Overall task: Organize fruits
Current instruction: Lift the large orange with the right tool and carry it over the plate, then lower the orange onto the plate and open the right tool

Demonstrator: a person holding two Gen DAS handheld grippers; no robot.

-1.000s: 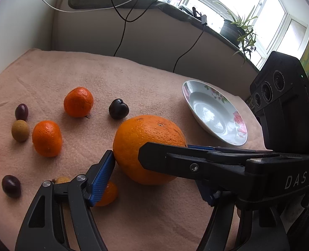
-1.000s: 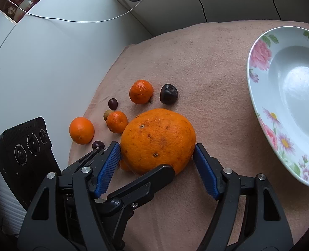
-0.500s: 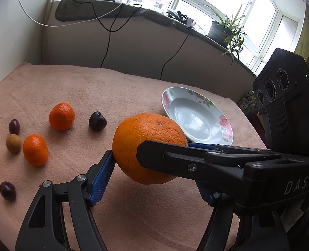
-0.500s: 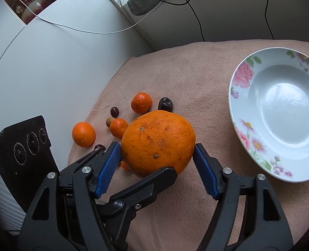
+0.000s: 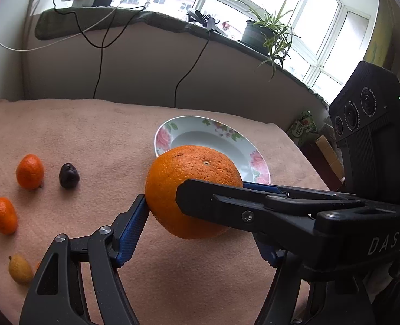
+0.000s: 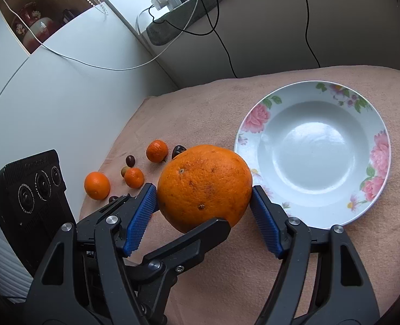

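The large orange [image 6: 204, 187] hangs in the air above the pink cloth [image 6: 227, 284], clamped from two directions at once. In the right wrist view the right gripper [image 6: 204, 210] has its blue pads [image 6: 140, 218] pressed against the fruit's left and right flanks, so its jaws are spread about as wide as the orange itself and closed firmly on it. A black finger of the left gripper [image 6: 189, 246] reaches in from below and touches the underside of the fruit. From the left wrist view the left gripper [image 5: 200, 224] shows one blue pad [image 5: 132, 230] against the near left side of the orange [image 5: 194, 189], while its other finger is hidden behind the right gripper's black arm, which crosses in front of the fruit; the orange fills the gap between its jaws, which are shut on it as well. The floral plate [image 6: 378, 159] sits on the cloth just beyond and to the right of the held fruit, its near rim partly covered by the orange, its basin bare. To the left lie the small fruits: three mandarins [image 6: 157, 150], a dark plum [image 6: 179, 150], and smaller dark and yellowish pieces near the cloth's left edge [image 5: 20, 268]. Open cloth stretches between that cluster and the plate, and in front of the grippers. A wall and windowsill with cables [image 5: 100, 62] border the far edge.
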